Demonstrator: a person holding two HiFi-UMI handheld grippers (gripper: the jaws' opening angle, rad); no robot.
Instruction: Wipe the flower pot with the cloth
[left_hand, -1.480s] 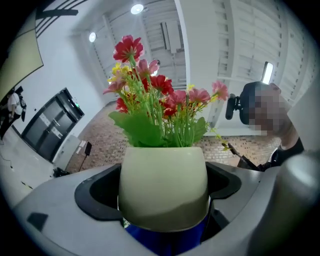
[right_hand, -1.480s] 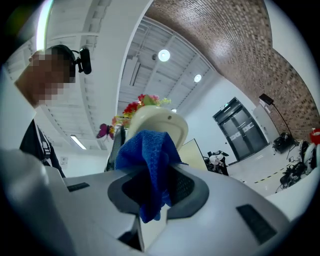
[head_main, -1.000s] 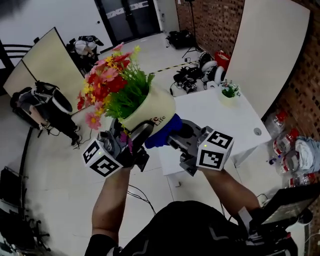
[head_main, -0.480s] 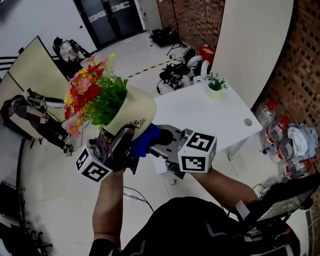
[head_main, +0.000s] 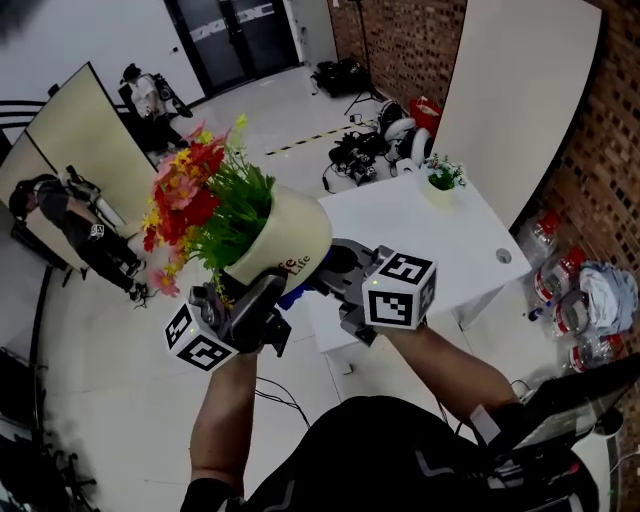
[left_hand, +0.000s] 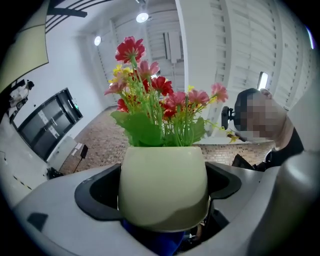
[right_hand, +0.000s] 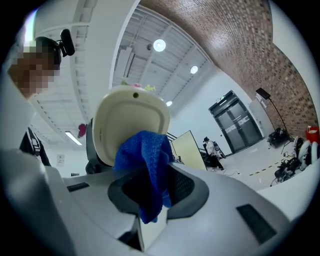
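In front of my chest, clear of the table, my left gripper (head_main: 262, 303) has its jaws closed on the lower body of the cream flower pot (head_main: 288, 232). The pot is tilted, so its red, pink and yellow flowers (head_main: 195, 190) lean up and away to my left. Just right of it, the blue cloth (right_hand: 145, 167) lies against the pot's underside. My right gripper (head_main: 340, 285) has its jaws nipped on that cloth, with a loose fold hanging down between them. Farther right is the white table (head_main: 420, 250), with a small potted plant (head_main: 441, 180) near its far edge.
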